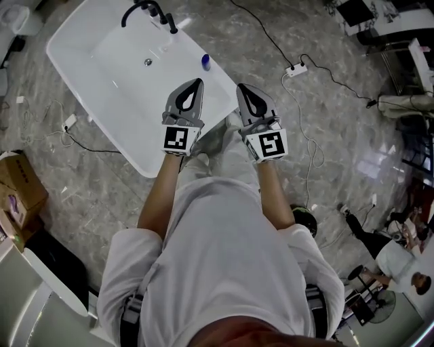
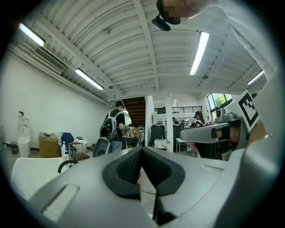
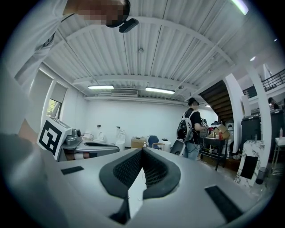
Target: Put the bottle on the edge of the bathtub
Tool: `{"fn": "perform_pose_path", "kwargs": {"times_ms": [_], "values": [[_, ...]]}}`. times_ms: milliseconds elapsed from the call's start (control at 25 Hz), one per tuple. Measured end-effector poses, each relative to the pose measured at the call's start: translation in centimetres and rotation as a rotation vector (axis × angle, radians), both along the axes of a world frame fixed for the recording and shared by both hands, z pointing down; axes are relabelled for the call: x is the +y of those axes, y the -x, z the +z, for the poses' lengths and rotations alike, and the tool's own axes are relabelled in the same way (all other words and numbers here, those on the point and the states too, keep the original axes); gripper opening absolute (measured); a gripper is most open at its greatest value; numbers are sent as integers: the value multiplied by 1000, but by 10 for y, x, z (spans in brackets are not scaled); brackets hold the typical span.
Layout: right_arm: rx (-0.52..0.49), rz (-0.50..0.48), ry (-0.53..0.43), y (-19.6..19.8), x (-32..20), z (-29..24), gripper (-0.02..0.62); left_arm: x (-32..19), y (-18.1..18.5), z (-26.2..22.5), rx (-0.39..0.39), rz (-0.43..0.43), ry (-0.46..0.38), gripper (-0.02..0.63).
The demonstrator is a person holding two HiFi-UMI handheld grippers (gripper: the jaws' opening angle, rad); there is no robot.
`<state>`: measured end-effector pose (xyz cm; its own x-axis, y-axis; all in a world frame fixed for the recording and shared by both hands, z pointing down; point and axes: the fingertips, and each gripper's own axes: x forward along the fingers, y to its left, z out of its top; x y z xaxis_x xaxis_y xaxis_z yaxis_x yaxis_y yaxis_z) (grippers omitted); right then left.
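A small bottle with a blue cap (image 1: pixel 205 62) stands on the right rim of the white bathtub (image 1: pixel 68 42), apart from both grippers. In the head view my left gripper (image 1: pixel 197 81) hovers over the tub's near right part, its jaws shut with nothing between them. My right gripper (image 1: pixel 241 87) is beside it, just off the tub's right rim, also shut and empty. Both point level. In the left gripper view the dark pads (image 2: pixel 129 171) meet at the tip of the left gripper (image 2: pixel 141 149). The right gripper view shows its gripper (image 3: pixel 143 150) likewise shut.
A black faucet (image 1: pixel 146 8) rises at the tub's far end. Cables and a white power strip (image 1: pixel 296 68) lie on the marble floor to the right. A cardboard box (image 1: pixel 17 190) sits at the left. A person with a backpack (image 2: pixel 115 127) stands far off.
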<state>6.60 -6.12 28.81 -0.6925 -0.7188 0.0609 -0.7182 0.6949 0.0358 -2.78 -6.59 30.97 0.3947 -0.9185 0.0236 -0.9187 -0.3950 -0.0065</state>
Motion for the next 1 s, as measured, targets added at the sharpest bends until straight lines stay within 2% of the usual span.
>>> {"fn": "perform_pose_path", "kwargs": {"times_ms": [280, 520, 720, 1000], "values": [[-8, 11, -22, 12, 40, -17, 0, 42, 11, -8, -6, 27, 18, -3], [0, 8, -23, 3, 38, -19, 0, 43, 12, -6, 10, -3, 39, -3], [-42, 2, -30, -18, 24, -20, 1, 33, -10, -12, -10, -2, 28, -3], [-49, 8, -19, -55, 16, -23, 0, 33, -40, -14, -18, 3, 43, -3]]}}
